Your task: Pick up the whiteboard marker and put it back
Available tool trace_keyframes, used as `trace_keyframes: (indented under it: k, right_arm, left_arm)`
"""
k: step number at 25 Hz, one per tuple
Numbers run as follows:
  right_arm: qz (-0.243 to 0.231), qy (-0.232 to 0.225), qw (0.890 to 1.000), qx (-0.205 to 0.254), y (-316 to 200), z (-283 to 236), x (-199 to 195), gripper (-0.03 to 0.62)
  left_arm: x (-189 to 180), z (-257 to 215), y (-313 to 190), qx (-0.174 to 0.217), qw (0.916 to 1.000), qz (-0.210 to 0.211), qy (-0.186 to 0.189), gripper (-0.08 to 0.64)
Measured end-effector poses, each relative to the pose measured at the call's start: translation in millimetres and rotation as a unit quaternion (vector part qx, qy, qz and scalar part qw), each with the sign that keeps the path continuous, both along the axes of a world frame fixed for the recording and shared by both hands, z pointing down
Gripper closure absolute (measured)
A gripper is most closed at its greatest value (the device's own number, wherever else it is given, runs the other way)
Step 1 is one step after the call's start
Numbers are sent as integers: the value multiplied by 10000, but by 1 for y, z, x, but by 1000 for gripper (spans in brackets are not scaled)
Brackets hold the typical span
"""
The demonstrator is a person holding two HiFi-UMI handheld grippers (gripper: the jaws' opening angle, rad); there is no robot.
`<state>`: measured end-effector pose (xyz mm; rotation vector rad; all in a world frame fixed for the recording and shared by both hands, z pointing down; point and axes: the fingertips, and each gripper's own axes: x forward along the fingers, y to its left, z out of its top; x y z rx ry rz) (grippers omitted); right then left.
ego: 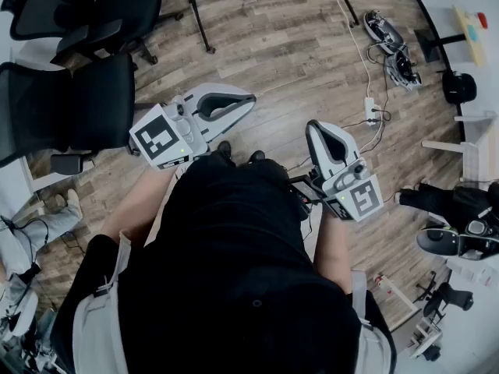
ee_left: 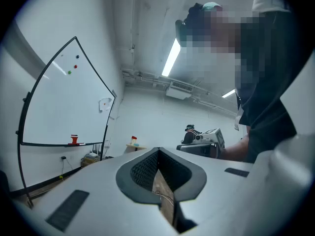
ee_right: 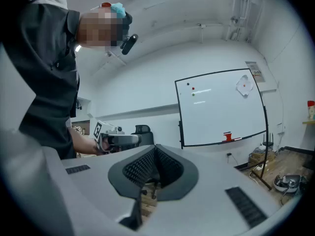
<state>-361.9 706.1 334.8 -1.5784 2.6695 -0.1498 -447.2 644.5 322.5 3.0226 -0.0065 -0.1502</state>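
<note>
The left gripper (ee_left: 157, 150), a grey-and-white two-jaw tool, has its jaws pressed together at the tips. The black ribbed hollow behind them holds nothing, and only a sliver of brown plank floor shows through the slit. The right gripper (ee_right: 155, 147) stands the same way, tips meeting and hollow bare.

Each gripper view catches the other gripper off to the side, held in a bare forearm.

Ahead of the right gripper's tips and to their right stands a large white whiteboard in a thin black frame (ee_right: 221, 107). On its bottom ledge is a small red object (ee_right: 227, 136), and just beside it a slim pale stick (ee_right: 236, 139) (perhaps the whiteboard marker, though it is too small to be sure). The left gripper view has the same board to the left of its tips and the red object on the ledge, but the stick cannot be made out there.

The head view shows no board at all. It shows both grippers level in front of the person's black clothing, the wooden plank floor (ego: 312, 45) beneath, and black office chairs (ego: 78, 107) beyond the left gripper's outer side.
</note>
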Motion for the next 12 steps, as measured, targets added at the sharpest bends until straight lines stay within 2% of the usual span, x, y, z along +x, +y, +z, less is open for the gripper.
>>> trace_keyframes:
  k: [4, 7, 12]
  right_arm:
    - [-91, 256, 9996, -27, -2, 9, -12, 572]
    - [141, 271, 9995, -81, -5, 10, -9, 572]
    - [409, 431, 9982, -125, 3, 9, -2, 572]
  left_arm:
    - [-12, 0, -8, -13, 9999, -73, 72, 548]
    - [-18, 8, -23, -64, 9998, -154, -74, 548]
    - [-20, 8, -46, -20, 9997, -259, -32, 548]
